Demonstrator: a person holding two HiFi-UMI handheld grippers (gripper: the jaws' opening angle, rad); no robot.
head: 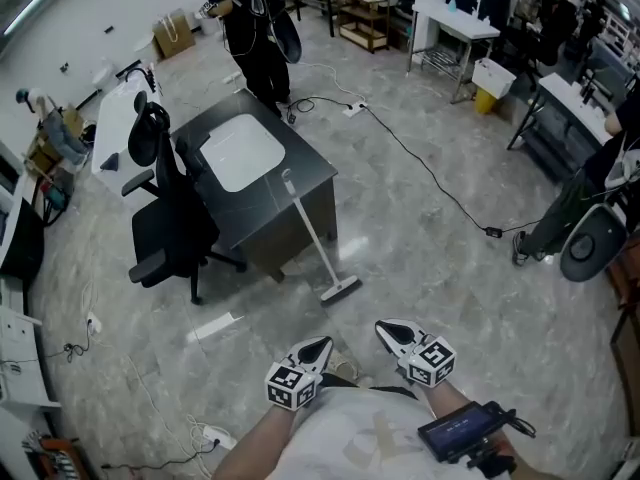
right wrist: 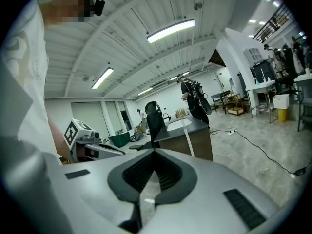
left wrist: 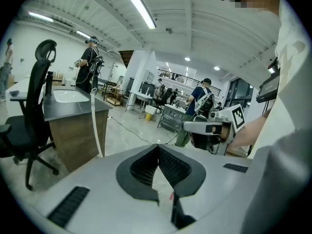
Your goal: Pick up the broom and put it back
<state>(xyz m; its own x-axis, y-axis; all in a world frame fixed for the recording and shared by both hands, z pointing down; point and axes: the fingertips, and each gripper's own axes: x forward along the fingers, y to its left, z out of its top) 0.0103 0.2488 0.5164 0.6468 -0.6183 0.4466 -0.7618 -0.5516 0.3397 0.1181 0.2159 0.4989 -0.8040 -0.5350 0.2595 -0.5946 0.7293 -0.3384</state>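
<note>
The broom (head: pixel 312 238) has a white handle that leans against the front of the dark table (head: pixel 306 182), and its head rests on the floor. Its handle also shows in the left gripper view as the broom (left wrist: pixel 95 126), and in the right gripper view as the broom (right wrist: pixel 188 141). My left gripper (head: pixel 321 345) and right gripper (head: pixel 386 329) are held close to my body, well short of the broom. Both are shut with nothing between the jaws. The left gripper (left wrist: pixel 157 148) points toward the table, and the right gripper (right wrist: pixel 154 153) does likewise.
A black office chair (head: pixel 165 218) stands left of the table, and a white board (head: pixel 241 151) lies on top. A black cable (head: pixel 430 173) runs across the floor to the right. A white strip (head: pixel 216 327) lies on the floor. A person (head: pixel 255 28) stands behind the table.
</note>
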